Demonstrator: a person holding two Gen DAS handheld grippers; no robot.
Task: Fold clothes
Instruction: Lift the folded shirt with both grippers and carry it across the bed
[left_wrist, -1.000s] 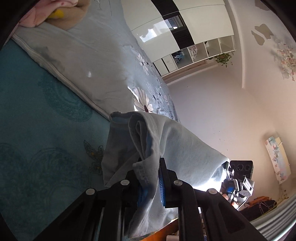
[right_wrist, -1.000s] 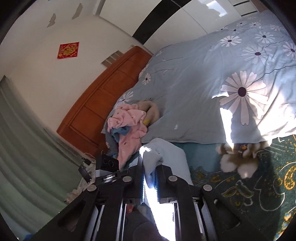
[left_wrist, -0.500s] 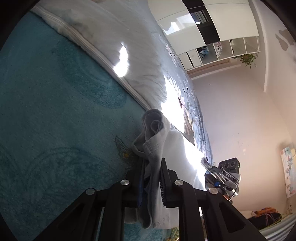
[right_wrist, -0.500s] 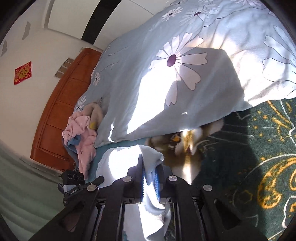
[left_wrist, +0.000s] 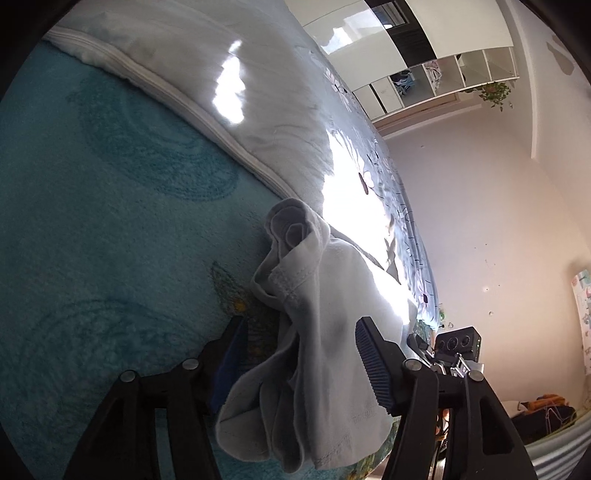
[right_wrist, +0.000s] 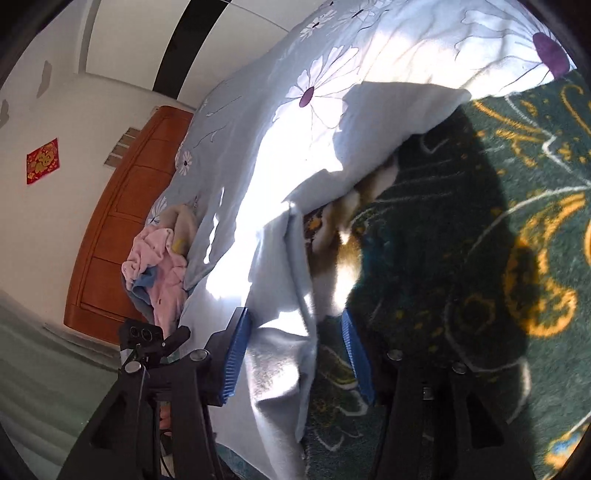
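Observation:
A pale blue-grey garment (left_wrist: 314, 332) lies bunched on the teal patterned blanket (left_wrist: 110, 240). My left gripper (left_wrist: 299, 354) is open, its jaws wide on either side of the crumpled hem, which rests loose between them. In the right wrist view the same garment (right_wrist: 280, 295) lies partly in bright sun. My right gripper (right_wrist: 295, 354) is open too, its blue pads (right_wrist: 236, 354) spread on either side of the cloth's folded edge. Each gripper shows in the other's view, the right one (left_wrist: 454, 354) and the left one (right_wrist: 147, 343).
A light blue flowered duvet (right_wrist: 369, 92) covers the bed beyond the garment. A furry tan-and-white thing (right_wrist: 343, 251) lies under its edge. A pile of pink and blue clothes (right_wrist: 159, 273) sits by the wooden headboard (right_wrist: 122, 221). A dark green blanket with gold pattern (right_wrist: 480, 258) lies to the right.
Both grippers lowered the garment onto the bed and opened. The cloth, pinched in both jaws earlier, now lies loose between the spread fingers.

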